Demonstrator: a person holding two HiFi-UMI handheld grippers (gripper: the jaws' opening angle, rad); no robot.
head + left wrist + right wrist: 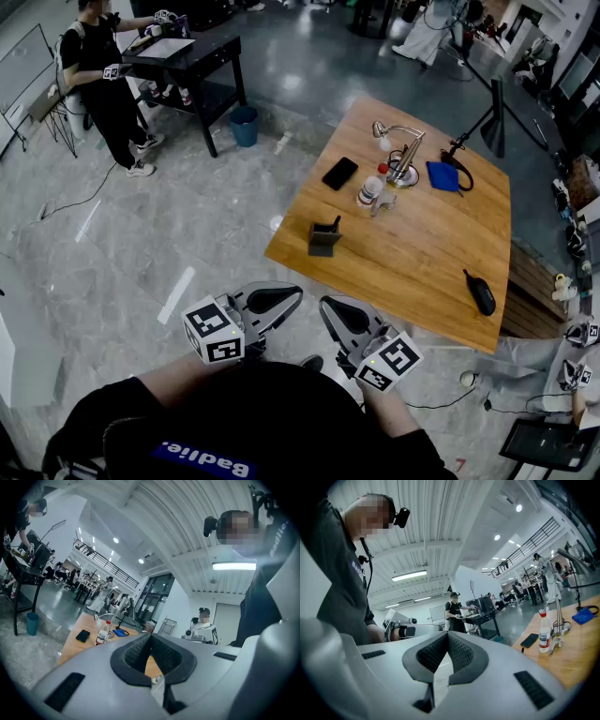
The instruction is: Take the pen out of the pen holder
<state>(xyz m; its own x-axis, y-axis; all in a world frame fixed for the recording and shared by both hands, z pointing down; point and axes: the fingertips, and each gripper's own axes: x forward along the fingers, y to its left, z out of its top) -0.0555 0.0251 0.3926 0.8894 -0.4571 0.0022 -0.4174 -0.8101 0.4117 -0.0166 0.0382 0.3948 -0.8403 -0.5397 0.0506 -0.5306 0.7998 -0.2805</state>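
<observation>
Holds grey left gripper [286, 296] and right gripper [330, 307] level, short of light wooden table [422, 253] — 2 jaw pairs pressed together, empty. Shows black pen [337, 223] sticking out of dark square pen holder [324, 242].

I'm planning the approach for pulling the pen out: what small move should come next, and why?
Probably carry the right gripper forward toward the dark box-shaped pen holder on the light wooden table, opening its jaws on the way. Both it and the left gripper are shut, empty and close to the body, well short of the dark pen standing in the holder.
</observation>
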